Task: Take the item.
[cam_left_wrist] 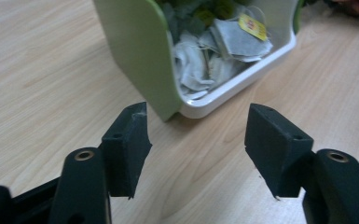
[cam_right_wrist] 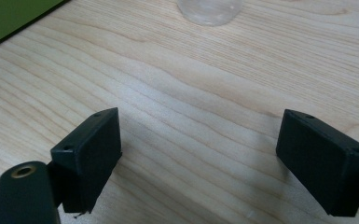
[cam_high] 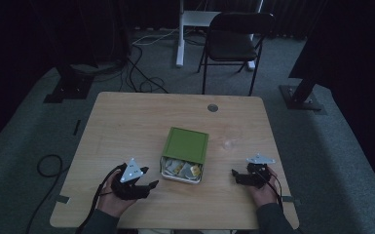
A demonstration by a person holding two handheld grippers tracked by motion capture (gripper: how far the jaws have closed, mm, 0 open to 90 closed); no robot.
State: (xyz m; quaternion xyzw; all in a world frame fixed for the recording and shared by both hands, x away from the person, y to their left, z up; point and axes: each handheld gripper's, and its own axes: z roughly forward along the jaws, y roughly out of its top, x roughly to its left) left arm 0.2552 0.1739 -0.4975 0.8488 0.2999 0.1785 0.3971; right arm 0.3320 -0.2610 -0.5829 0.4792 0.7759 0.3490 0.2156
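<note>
A white box (cam_high: pixel 164 171) with a green lid (cam_high: pixel 185 144) slid partly back lies at the table's middle, and tea bags (cam_high: pixel 181 168) show in its near open end. My left gripper (cam_high: pixel 151 177) is open just left of that end, nothing between its jaws. In the left gripper view the gripper (cam_left_wrist: pixel 196 130) points at the box corner (cam_left_wrist: pixel 200 109), with the tea bags (cam_left_wrist: pixel 224 51) beyond. My right gripper (cam_high: pixel 237 175) is open to the box's right, over bare wood (cam_right_wrist: pixel 198 144). A clear glass (cam_right_wrist: pixel 210 9) stands ahead of it, and the lid's edge (cam_right_wrist: pixel 9 16) shows at upper left.
The wooden table (cam_high: pixel 126 122) has a round cable port (cam_high: pixel 213 107) near its far edge. The clear glass (cam_high: pixel 230 143) stands right of the box. A black chair (cam_high: pixel 236 36) and a white desk leg (cam_high: pixel 180 34) stand beyond the table. Cables (cam_high: pixel 141 83) lie on the floor.
</note>
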